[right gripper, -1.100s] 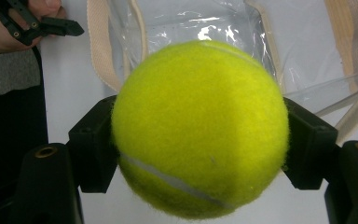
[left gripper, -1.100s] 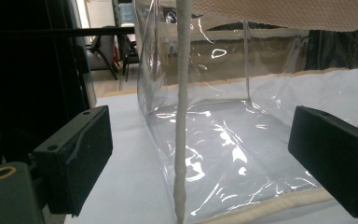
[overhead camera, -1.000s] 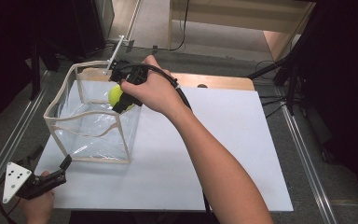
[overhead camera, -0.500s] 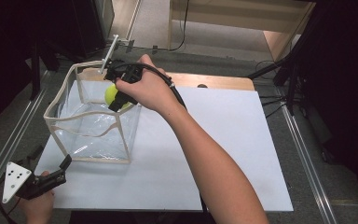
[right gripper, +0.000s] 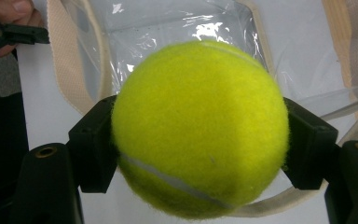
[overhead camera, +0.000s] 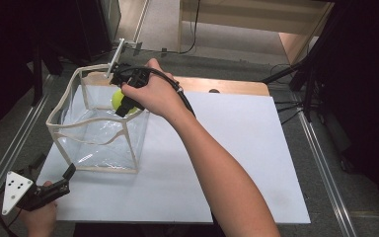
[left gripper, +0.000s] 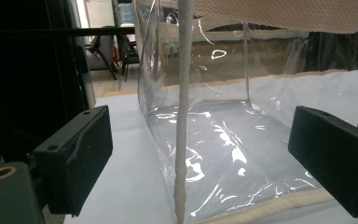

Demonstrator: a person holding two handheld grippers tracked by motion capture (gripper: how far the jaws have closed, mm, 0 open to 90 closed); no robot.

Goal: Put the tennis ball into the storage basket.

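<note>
high view: right gripper [overhead camera: 124, 104] clenched on tennis ball [overhead camera: 118, 100] over the clear bag [overhead camera: 98, 132], I'd lower before letting go | left gripper view: left gripper [left gripper: 200, 158] released, bag corner between the jaws | right gripper view: ball [right gripper: 198, 126] round, no long axis, seam slanted

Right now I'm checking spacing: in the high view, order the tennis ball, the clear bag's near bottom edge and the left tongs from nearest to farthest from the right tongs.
1. tennis ball, gripped in the right tongs.
2. clear bag's near bottom edge, below them.
3. left tongs, at the lower left corner.
</note>
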